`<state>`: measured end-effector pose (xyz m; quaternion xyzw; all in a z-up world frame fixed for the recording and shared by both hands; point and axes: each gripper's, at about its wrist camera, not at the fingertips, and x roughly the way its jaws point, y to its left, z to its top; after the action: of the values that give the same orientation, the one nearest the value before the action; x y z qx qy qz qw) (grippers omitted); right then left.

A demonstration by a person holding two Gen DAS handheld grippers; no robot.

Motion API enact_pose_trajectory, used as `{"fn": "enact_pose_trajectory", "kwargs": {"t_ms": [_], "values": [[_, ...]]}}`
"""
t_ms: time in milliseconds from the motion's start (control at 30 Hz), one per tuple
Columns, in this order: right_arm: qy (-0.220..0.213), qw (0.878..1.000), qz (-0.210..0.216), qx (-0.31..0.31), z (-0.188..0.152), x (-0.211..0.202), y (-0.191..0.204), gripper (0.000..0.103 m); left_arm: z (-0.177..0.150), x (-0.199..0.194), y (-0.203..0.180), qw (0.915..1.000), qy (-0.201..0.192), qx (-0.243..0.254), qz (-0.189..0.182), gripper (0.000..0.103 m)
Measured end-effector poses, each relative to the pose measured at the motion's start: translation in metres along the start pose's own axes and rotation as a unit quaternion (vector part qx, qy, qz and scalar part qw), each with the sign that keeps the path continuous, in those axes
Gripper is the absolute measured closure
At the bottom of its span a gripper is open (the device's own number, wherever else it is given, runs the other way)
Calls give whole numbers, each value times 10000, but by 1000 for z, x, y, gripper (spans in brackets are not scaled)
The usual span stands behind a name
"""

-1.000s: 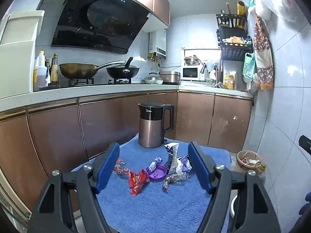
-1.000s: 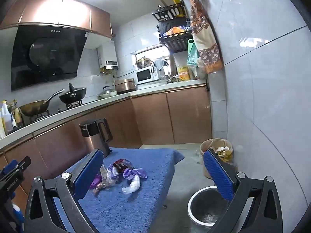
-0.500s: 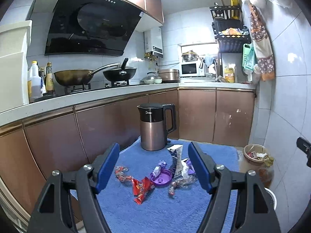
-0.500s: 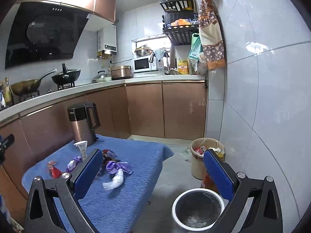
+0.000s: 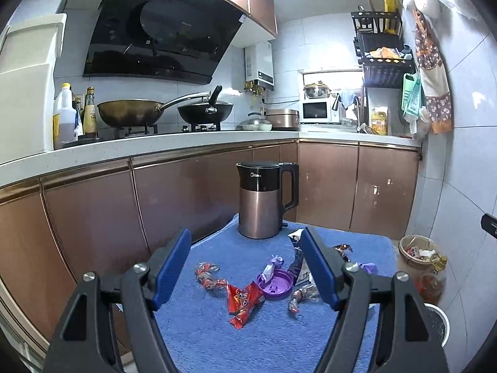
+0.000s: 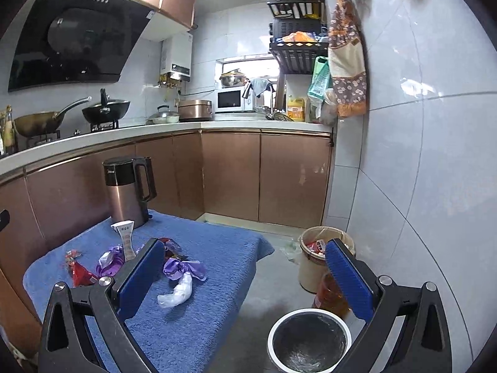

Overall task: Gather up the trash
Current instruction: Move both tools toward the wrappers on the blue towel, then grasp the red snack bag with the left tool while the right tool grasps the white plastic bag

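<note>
White tiled walls (image 6: 419,155) enclose a small kitchen. Copper-brown cabinets (image 5: 326,183) run under a pale L-shaped counter (image 5: 186,143), a black hood (image 5: 161,28) above it. A bright window (image 6: 248,62) sits behind the microwave (image 5: 316,110). The floor (image 6: 267,286) is grey.

Light: you are getting bright, even overhead lighting.
Glare: wall tiles (image 6: 435,99) are shining at 3 o'clock.
Edges: fisheye bending and dark corners are framing both views.

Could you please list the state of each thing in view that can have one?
left gripper: jaws open, empty
right gripper: jaws open, empty
kettle: upright, lid shut
purple lid: lying on the towel
white bin: open, lined
tan bin: open, holding trash
</note>
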<state>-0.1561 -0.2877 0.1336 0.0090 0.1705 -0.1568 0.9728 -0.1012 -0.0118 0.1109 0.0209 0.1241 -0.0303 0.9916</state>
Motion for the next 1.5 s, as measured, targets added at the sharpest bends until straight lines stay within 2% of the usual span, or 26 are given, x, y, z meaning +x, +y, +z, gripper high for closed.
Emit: {"fn": "enact_pose_trajectory", "kwargs": {"t_ms": [400, 633, 933, 1200, 1333, 1500], "values": [[196, 9994, 187, -229, -3, 26, 27, 0, -20, 17, 27, 9993, 335, -183, 42, 32], [172, 9990, 240, -348, -5, 35, 43, 0, -42, 34, 53, 9970, 696, -320, 65, 31], [859, 9945, 559, -216, -31, 91, 54, 0, -70, 87, 70, 9860, 1502, -596, -416, 32], [1696, 9809, 947, -100, -67, 153, 58, 0, -94, 144, 42, 9717, 2118, -396, -971, 32], [2176, 9677, 1266, 149, -83, 190, 57, 1, -106, 178, 26, 9654, 2407, -225, -979, 33], [2631, 9498, 1648, 397, -95, 234, 67, 11, -120, 218, 17, 9601, 2687, -58, -775, 36]]}}
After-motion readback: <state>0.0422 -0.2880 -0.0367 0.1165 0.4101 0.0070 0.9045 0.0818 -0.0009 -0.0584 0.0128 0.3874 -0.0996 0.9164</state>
